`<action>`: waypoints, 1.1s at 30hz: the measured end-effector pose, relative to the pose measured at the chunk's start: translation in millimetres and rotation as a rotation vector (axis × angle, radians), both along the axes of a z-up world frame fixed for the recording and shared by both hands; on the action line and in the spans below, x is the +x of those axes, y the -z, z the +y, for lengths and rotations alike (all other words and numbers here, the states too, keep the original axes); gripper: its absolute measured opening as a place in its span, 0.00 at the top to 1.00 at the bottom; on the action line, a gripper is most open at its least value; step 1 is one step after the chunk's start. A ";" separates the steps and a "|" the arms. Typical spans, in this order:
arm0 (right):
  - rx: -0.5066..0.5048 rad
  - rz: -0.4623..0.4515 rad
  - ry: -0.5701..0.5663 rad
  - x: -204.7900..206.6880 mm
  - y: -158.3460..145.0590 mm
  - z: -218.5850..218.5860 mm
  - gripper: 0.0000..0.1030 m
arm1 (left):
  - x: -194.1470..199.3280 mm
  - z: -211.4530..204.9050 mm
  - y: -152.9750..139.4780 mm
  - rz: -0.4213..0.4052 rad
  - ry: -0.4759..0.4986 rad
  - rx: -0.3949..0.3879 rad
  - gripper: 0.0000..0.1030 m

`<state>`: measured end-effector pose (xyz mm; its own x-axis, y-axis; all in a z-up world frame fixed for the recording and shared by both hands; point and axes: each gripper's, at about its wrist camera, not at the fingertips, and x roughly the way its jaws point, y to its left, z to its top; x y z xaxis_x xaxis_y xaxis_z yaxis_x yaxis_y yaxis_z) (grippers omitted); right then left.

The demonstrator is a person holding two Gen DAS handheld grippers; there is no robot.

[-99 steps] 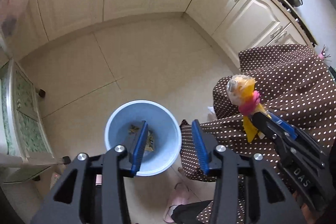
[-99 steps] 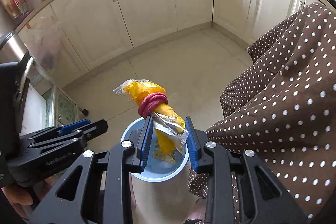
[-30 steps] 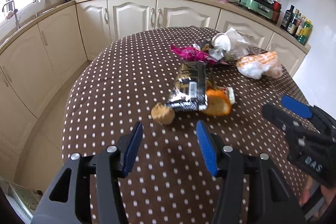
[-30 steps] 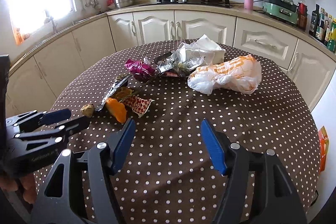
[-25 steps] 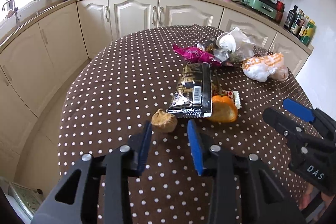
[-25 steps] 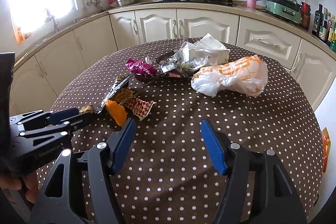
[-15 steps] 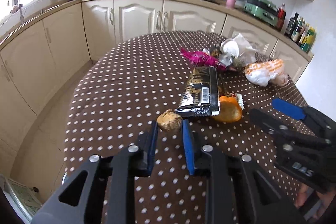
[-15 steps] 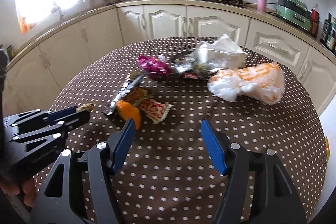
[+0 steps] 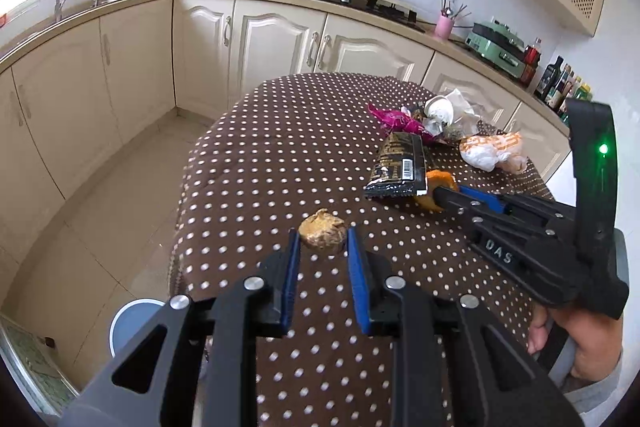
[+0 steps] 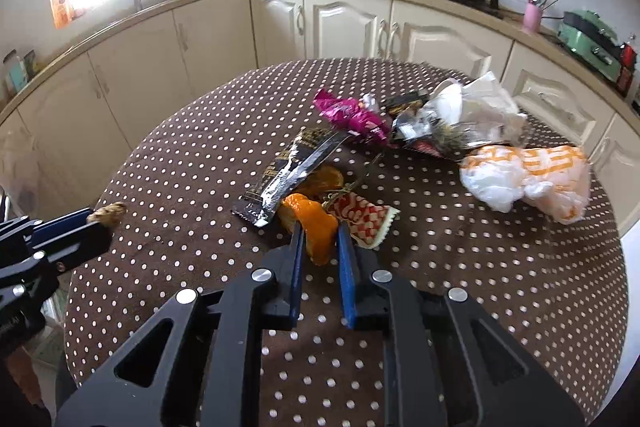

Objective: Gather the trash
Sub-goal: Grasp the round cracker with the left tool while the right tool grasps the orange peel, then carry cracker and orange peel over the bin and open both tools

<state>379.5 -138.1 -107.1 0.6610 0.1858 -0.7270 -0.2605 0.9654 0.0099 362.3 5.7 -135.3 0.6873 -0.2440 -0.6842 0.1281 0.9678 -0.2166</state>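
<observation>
Trash lies on a round table with a brown dotted cloth (image 9: pixel 280 155). My left gripper (image 9: pixel 323 242) is shut on a small brown lump (image 9: pixel 322 233) near the table's near-left edge, and the lump (image 10: pixel 109 212) shows at its tips in the right wrist view. My right gripper (image 10: pixel 320 243) has its jaws closing on a piece of orange peel (image 10: pixel 318 227), with both blue pads against it. The peel (image 9: pixel 440 181) lies beside a black wrapper (image 10: pixel 296 171).
A red-and-white wrapper (image 10: pixel 368 215) touches the peel. Further back lie a pink wrapper (image 10: pixel 352 119), crumpled foil and white paper (image 10: pixel 472 107), and a white-and-orange plastic bag (image 10: pixel 528 179). A blue bin (image 9: pixel 132 323) stands on the floor, left of the table. Cabinets ring the room.
My left gripper moved up to the brown lump and closed on it. My right gripper came forward to the orange peel and its wide jaws narrowed around it.
</observation>
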 end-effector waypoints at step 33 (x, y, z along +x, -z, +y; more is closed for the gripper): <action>0.040 0.064 -0.498 -100.7 47.8 275.7 0.88 | -125.6 243.5 84.9 0.127 -0.410 -0.059 0.78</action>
